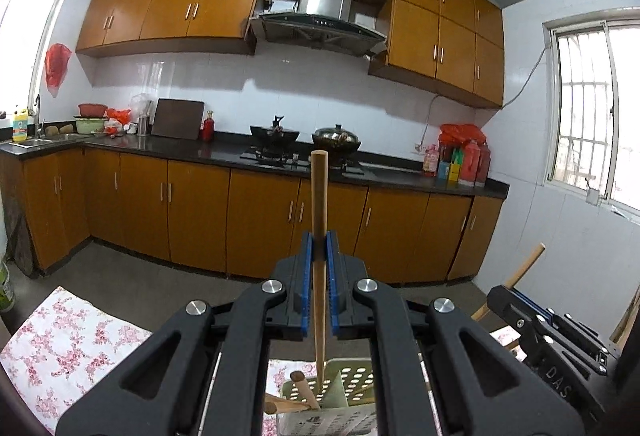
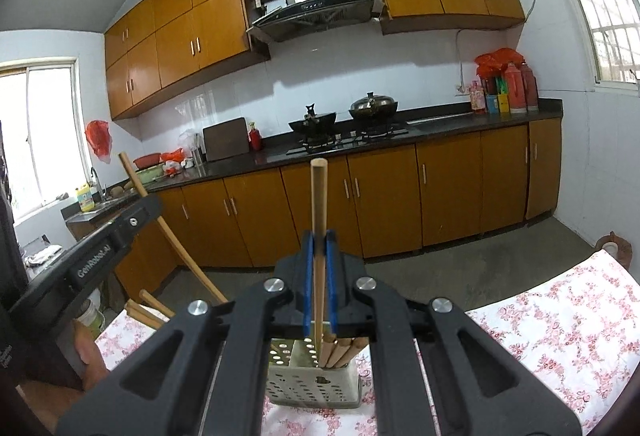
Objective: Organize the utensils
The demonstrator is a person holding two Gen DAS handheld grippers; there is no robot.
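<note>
My left gripper (image 1: 319,248) is shut on a wooden chopstick (image 1: 319,195) held upright; its lower tip reaches into the pale green perforated holder (image 1: 352,384) below. My right gripper (image 2: 319,248) is shut on another wooden chopstick (image 2: 319,203), also upright, its lower end in the same holder (image 2: 316,384), which has several chopsticks (image 2: 340,350) in it. The left gripper and its chopstick (image 2: 168,232) show at the left of the right wrist view. The right gripper body (image 1: 548,332) shows at the right of the left wrist view.
The holder stands on a table with a white, pink-flowered cloth (image 2: 560,332). More chopsticks (image 2: 146,310) stick up at the holder's left. Beyond is a kitchen floor, orange cabinets (image 1: 260,220) and a dark counter with a stove and pots (image 1: 336,139).
</note>
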